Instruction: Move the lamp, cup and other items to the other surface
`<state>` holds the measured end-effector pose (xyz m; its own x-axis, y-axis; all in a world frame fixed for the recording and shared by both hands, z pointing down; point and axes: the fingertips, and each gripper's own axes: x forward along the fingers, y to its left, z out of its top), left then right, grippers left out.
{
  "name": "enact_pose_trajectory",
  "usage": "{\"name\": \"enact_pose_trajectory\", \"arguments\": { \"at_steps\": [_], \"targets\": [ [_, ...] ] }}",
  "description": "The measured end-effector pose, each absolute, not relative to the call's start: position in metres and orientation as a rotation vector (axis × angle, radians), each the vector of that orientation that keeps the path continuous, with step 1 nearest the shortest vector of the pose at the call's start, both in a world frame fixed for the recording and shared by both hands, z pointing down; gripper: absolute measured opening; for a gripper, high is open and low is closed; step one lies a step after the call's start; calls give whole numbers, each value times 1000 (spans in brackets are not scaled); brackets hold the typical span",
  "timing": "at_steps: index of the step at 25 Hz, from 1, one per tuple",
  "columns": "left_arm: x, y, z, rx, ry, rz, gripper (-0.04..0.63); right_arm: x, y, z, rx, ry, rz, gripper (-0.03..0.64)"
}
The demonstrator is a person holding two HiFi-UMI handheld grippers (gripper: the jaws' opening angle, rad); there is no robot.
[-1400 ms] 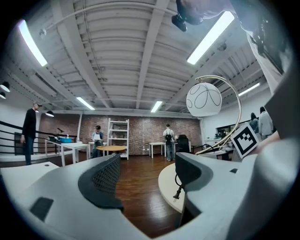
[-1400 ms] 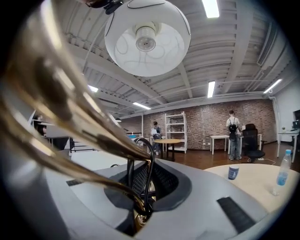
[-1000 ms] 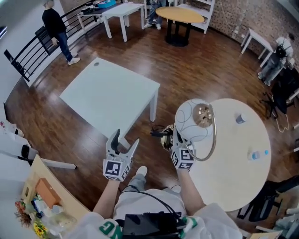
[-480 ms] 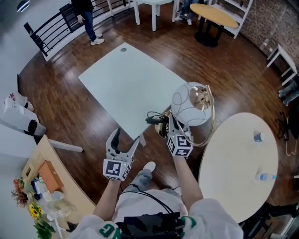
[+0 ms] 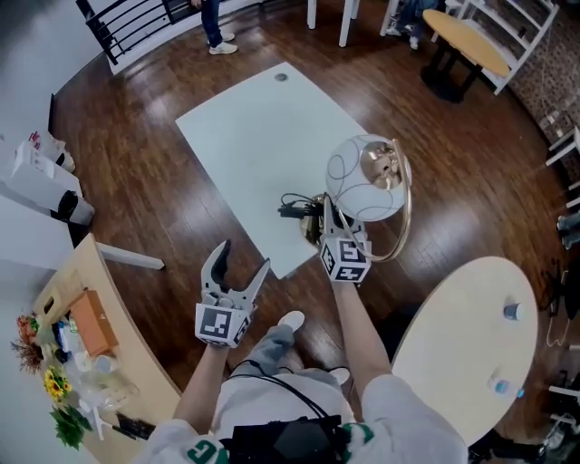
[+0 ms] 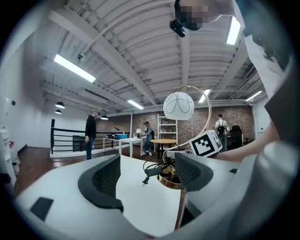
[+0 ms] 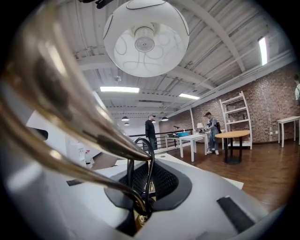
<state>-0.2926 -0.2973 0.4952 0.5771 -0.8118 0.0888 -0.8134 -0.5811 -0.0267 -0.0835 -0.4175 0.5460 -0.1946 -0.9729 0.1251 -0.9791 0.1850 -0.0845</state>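
Observation:
The lamp has a white globe shade [image 5: 362, 177], a curved gold stem [image 5: 401, 222] and a gold base [image 5: 314, 228] with a black cord [image 5: 292, 208]. My right gripper [image 5: 332, 225] is shut on the stem low down, near the base. It holds the lamp upright over the near corner of the white square table [image 5: 263, 136]. In the right gripper view the stem [image 7: 70, 108] and the cord [image 7: 146, 164] run between the shut jaws, under the globe [image 7: 145, 40]. My left gripper [image 5: 243, 263] is open and empty, left of the lamp, just off the table's edge. A cup [image 5: 512, 311] stands on the round cream table [image 5: 453, 353].
A small blue item [image 5: 500, 387] also lies on the round table. A wooden counter [image 5: 82, 344] with boxes and flowers is at the lower left. A black railing [image 5: 136, 23] and a person's legs [image 5: 216, 27] are beyond the white table. A yellow round table [image 5: 467, 41] stands at the far right.
Both grippers have swung left, from the round cream table to the white square table. The lamp came along in the right gripper and now stands over the table's near corner.

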Motion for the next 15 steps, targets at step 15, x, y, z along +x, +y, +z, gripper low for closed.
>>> {"name": "enact_pose_trajectory", "arguments": {
  "at_steps": [15],
  "targets": [
    [-361,-333,521,2583,-1660,151,351,-234,-521,610,1570,-2605,175,41]
  ]
}}
